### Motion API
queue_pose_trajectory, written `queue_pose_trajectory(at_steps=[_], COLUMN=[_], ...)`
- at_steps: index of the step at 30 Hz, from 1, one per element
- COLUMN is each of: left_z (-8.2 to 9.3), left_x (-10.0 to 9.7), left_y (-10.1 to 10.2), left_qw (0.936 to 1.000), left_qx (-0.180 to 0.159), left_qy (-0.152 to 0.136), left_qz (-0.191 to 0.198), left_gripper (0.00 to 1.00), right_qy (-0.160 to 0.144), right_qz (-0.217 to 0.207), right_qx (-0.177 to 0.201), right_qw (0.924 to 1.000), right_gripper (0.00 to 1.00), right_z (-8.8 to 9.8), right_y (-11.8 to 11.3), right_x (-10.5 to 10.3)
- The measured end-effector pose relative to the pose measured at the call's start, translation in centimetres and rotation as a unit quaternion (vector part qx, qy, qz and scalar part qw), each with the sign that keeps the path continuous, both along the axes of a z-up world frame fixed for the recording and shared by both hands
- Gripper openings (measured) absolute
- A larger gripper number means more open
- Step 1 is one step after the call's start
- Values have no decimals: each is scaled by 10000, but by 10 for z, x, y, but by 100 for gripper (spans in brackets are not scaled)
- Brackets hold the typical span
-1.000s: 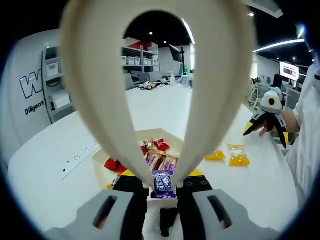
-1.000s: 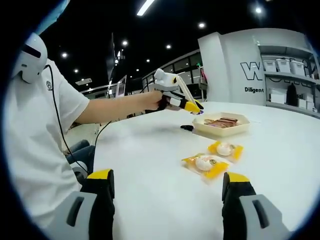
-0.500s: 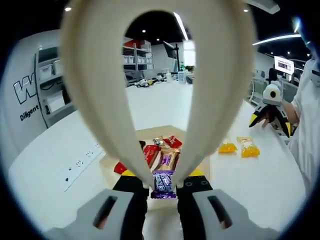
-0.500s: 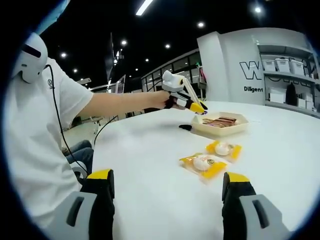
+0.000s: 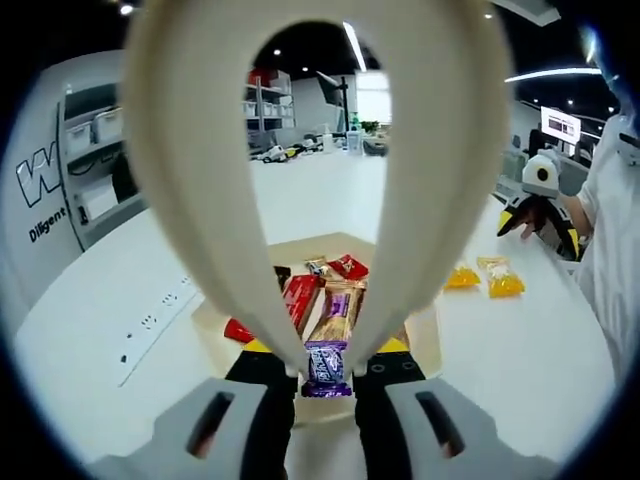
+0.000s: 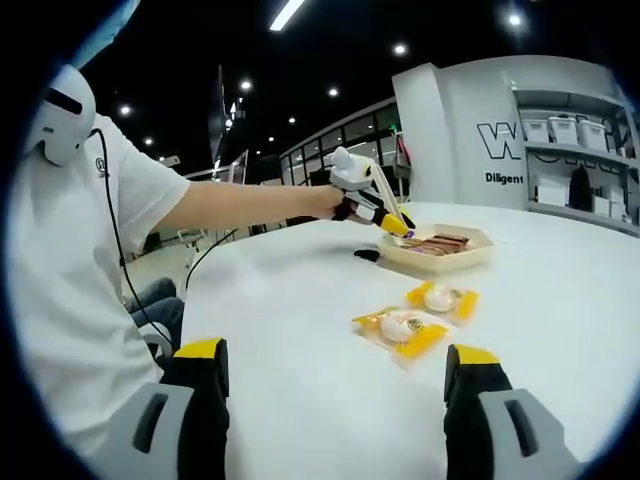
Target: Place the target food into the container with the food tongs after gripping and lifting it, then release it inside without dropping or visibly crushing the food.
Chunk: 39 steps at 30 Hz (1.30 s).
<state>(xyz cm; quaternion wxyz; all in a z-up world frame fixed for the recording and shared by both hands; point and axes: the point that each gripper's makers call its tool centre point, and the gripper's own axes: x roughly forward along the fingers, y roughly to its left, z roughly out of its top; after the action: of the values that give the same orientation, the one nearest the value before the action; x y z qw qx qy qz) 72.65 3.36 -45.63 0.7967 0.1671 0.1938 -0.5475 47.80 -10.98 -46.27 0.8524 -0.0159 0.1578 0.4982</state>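
In the left gripper view, the left gripper (image 5: pixel 327 372) squeezes a pair of cream food tongs (image 5: pixel 210 190), whose two arms arch up and meet again at the bottom, at about 6 o'clock. There the tong tips pinch a small purple-wrapped candy bar (image 5: pixel 325 364), which hangs over the near edge of the tan cardboard container (image 5: pixel 428 340). The container already holds other wrapped snacks (image 5: pixel 322 300), red, brown and purple, at the centre of that view.

The purple bar looks light, with a glossy film wrapper that is probably slippery; its filling may be soft or brittle, so a light squeeze across the middle of the pack seems safer than a hard pinch at a crimped end. It should need only a short move forward before being let go.

In the right gripper view, the right gripper (image 6: pixel 334 398) stands wide apart with nothing between its jaws, low over the white table (image 6: pixel 560 320). Two yellow snack packets (image 6: pixel 420 318) lie just ahead, at about 1 o'clock, well apart from the container farther back.
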Motion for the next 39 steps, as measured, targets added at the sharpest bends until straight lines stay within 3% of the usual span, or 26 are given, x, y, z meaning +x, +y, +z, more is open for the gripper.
queue_pose_trajectory(at_steps=[23, 39], left_z=[-7, 10], left_x=[3, -2], left_y=[0, 17], left_qw=[9994, 9995], left_qx=[318, 193], left_qy=[-33, -173], left_qz=[-140, 200], left_gripper=[21, 21], right_qy=[32, -8], right_qz=[-16, 29], right_qx=[0, 30], right_qw=[10000, 10000], right_gripper=[89, 90], right_z=[-3, 0], right_y=[-2, 4], right_x=[-1, -4])
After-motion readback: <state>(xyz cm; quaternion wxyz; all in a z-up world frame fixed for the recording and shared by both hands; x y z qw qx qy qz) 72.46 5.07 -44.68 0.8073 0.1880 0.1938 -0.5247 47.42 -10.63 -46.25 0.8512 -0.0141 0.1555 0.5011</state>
